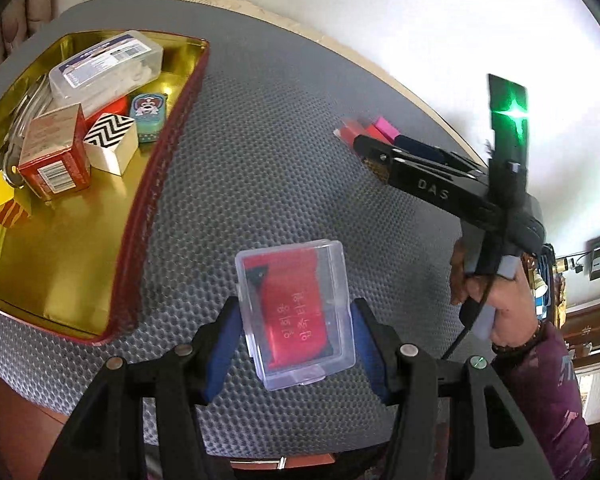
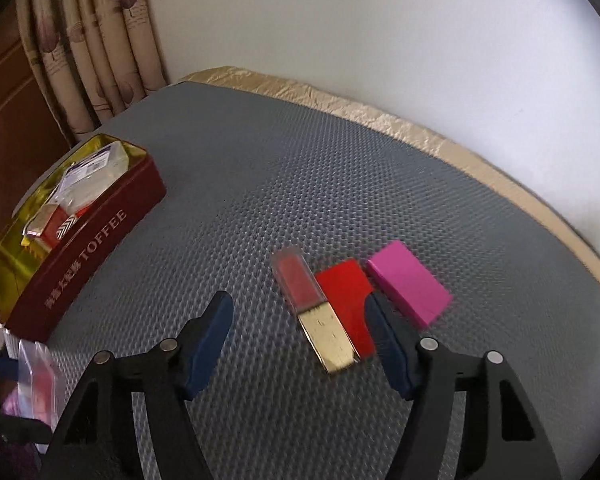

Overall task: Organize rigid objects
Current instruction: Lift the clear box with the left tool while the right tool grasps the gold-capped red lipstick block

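Note:
My left gripper [image 1: 296, 344] is shut on a clear plastic case [image 1: 296, 312] with a red card inside, held above the grey mat [image 1: 284, 160]. That case shows blurred at the lower left edge of the right wrist view [image 2: 36, 384]. To its left stands the red toffee tin [image 1: 156, 184] with a gold inside [image 2: 88, 256]. My right gripper [image 2: 302, 344] is open over a gloss tube with a gold cap [image 2: 316, 312] and a red block [image 2: 348, 300]. Both lie against its right finger [image 2: 388, 340]. A pink block [image 2: 410, 288] lies just outside that finger.
In the tin lie a long clear box [image 1: 104, 64], a red carton [image 1: 54, 156], a zigzag-patterned cube [image 1: 110, 140], a small dog-print tin [image 1: 148, 114] and yellow pieces [image 1: 0, 196]. A gold cloth edge [image 2: 380, 114] rims the mat by the white wall. Curtains [image 2: 88, 40] hang at the left.

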